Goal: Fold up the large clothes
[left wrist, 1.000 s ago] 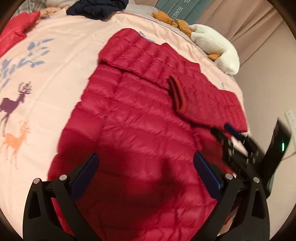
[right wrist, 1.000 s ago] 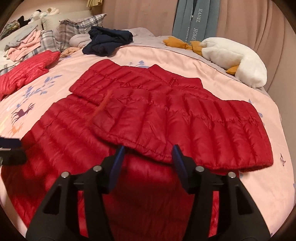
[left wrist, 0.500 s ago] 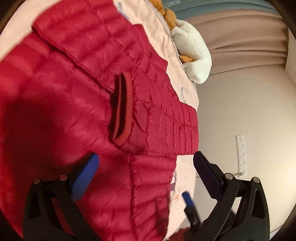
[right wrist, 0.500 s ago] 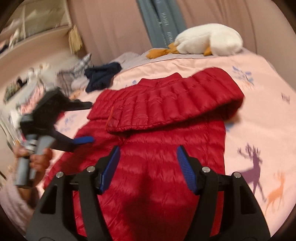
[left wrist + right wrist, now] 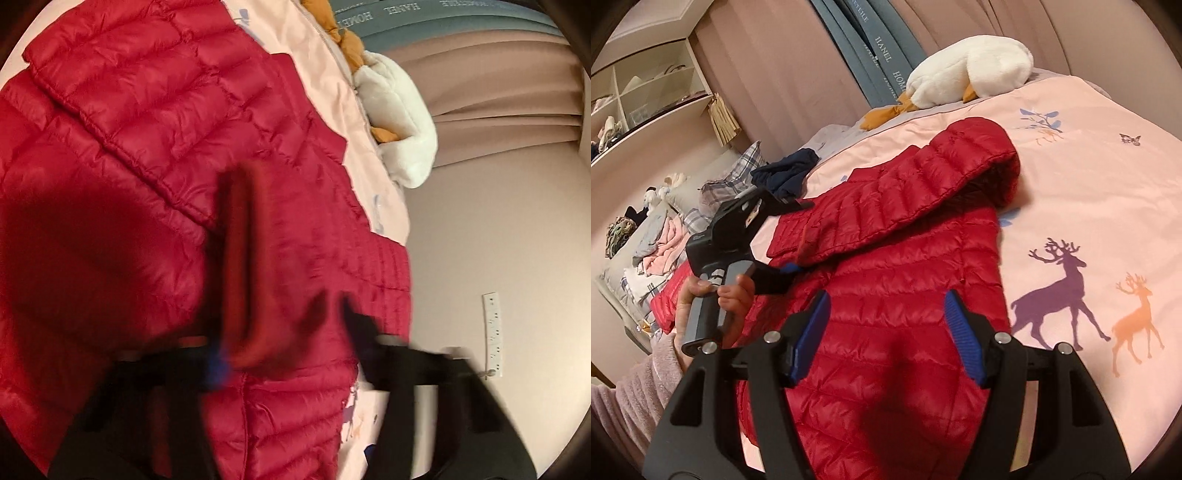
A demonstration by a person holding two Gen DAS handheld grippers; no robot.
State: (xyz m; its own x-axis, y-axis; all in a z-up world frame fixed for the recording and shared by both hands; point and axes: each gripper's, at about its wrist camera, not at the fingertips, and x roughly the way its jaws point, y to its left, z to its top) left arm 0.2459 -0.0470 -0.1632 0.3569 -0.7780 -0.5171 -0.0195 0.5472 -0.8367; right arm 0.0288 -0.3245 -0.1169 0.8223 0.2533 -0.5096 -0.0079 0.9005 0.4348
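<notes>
While hovering released above jacket (image 5: 916, 266) on bed (image 5: 1089, 177) with right claw (image 5: 886, 295), and straddling cuff (image 5: 243, 258) with left claw (image 5: 284, 339), grip unreadable through blur, risks pinching only cuff and dragging folded sleeve (image 5: 923, 184) askew.

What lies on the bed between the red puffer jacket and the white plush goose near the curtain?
Only bare pink bedcover; the right wrist view shows nothing resting between the red puffer jacket and the white plush goose.
</notes>
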